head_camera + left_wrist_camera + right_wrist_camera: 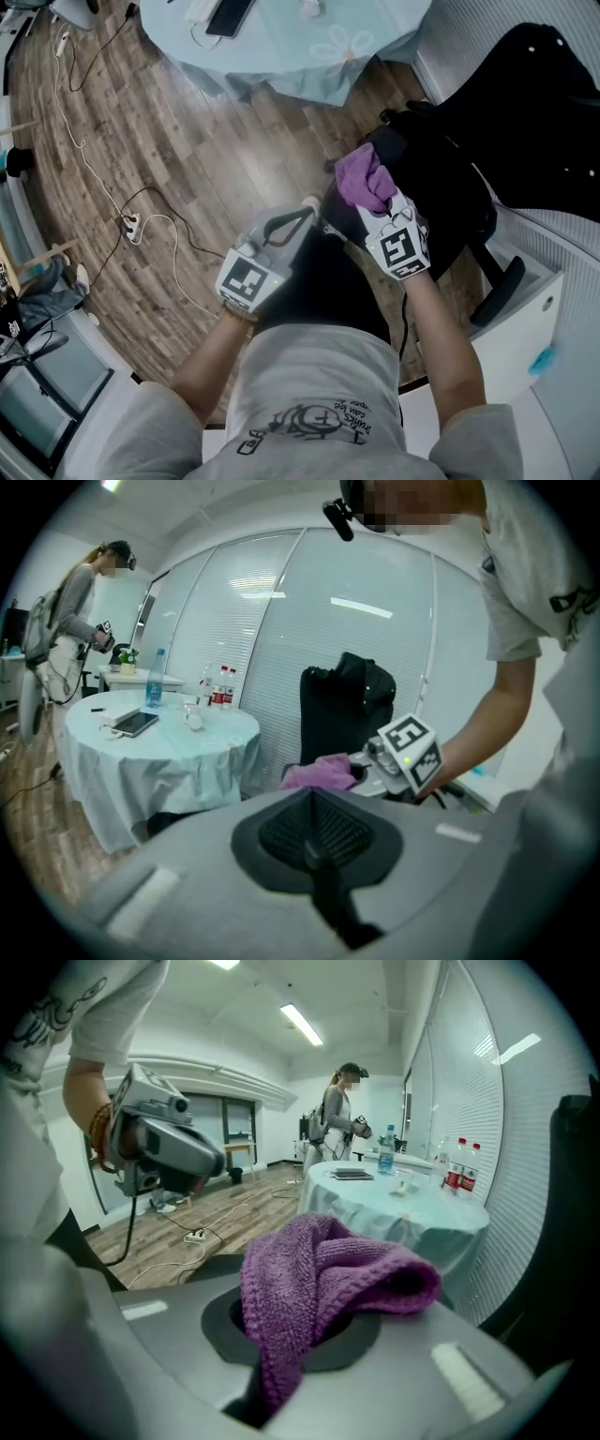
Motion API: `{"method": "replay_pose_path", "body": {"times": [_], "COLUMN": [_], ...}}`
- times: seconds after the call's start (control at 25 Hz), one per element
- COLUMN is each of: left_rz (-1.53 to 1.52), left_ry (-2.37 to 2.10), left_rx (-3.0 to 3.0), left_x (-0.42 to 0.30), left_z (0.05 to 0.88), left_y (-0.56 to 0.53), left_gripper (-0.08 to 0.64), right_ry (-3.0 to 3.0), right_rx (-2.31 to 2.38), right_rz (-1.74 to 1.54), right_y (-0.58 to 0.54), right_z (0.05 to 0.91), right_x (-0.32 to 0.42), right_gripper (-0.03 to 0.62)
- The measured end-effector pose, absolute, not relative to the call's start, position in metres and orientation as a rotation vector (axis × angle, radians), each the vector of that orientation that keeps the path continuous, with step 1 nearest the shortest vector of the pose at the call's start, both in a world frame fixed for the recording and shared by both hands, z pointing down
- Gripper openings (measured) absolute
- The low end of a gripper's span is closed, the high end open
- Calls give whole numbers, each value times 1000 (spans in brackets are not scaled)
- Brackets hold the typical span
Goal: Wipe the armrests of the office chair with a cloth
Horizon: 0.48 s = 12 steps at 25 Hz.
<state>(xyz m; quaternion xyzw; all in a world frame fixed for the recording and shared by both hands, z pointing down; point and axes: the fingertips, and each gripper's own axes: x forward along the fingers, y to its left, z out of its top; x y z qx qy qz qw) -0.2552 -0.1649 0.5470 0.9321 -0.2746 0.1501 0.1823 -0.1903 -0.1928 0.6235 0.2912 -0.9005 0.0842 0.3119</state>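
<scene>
The right claw (380, 208) is clamped on a purple cloth (364, 178). The right gripper view shows the knit bunched and folded over between the jaws, with one loose end hanging down.

In the head view the cloth is at the near edge of the black chair (441, 187), over a dark part that may be an armrest. I cannot tell whether it is pressed on or just above it.

The left claw (298, 217) is closed with nothing between the jaws. It hangs just beside the right one, over the floor and off the chair. Its own view shows the cloth in front of the chair's dark back.

A dark curved bar (500, 284) at the chair's far side, likely the other armrest, lies well apart from the cloth.

As I judge it, the wiping is at or near the first armrest. No surface shows whether it has been wiped, and the far one looks left to do. The round counter (281, 47) stands behind, away from the work.
</scene>
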Motion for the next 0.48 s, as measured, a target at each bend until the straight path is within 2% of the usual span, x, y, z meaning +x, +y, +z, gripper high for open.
{"method": "replay_pose_path", "body": {"times": [0.24, 0.48], "left_rz": [416, 411], "left_ry": [-787, -783], "left_rx": [2624, 2627], "left_x": [-258, -258], "left_z": [547, 547], "left_y": [-166, -164], "left_gripper": [2, 2], "right_ry": [-2415, -2411], "right_rx": [641, 561], "right_rz": [208, 143], "right_y": [-126, -107], "right_z": [619, 620], "right_x": [-236, -246], "right_gripper": [28, 29]}}
